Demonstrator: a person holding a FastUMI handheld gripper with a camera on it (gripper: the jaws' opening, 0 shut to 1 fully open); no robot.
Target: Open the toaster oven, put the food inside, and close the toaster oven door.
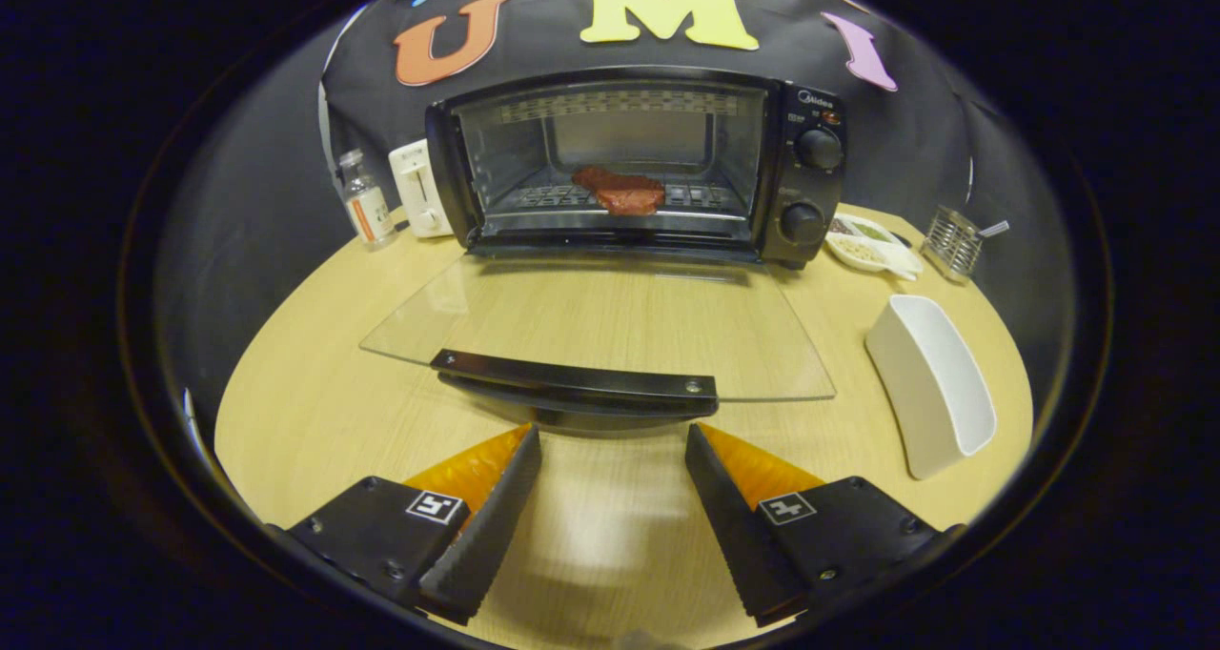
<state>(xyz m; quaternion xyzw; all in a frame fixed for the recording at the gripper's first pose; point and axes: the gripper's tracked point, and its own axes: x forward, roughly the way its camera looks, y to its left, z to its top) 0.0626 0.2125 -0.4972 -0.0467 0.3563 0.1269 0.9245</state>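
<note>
Presently listed: toaster oven (801, 169) on desk (315, 412), food (621, 191) laid inside on the rack. Glass door (610, 321) lowered flat, judged rigid, fragile; best lifted by its handle (575, 379). Gripper (612, 452) spread, empty, just short of it.

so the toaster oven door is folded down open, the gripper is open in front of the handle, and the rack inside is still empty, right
Not quite: the rack is not empty. The gripper view shows a reddish piece of meat lying on the rack inside the toaster oven. The rest holds: the glass door is folded down open, and the gripper is open, holding nothing, just short of the door handle.
</note>
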